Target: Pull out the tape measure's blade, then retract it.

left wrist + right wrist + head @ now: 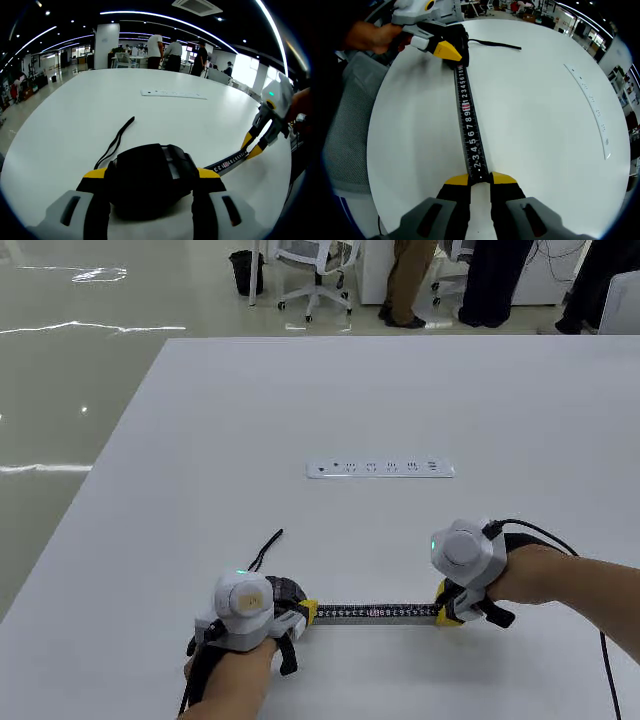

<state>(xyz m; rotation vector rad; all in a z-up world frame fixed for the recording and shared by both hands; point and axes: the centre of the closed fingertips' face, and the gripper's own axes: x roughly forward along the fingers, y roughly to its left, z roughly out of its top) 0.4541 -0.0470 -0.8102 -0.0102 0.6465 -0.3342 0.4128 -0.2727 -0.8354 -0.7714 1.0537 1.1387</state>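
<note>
One tape measure (pixel 454 37) in left tongs (pixel 151 174), one blade (pixel 470 130) in right tongs (pixel 480 178)

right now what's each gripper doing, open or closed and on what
Left gripper: closed on the tape measure case.
Right gripper: closed on the end of the pulled-out blade.

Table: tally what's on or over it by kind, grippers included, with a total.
left gripper and right gripper: 2
tape measure: 1
power strip: 1
Total: 4
</note>
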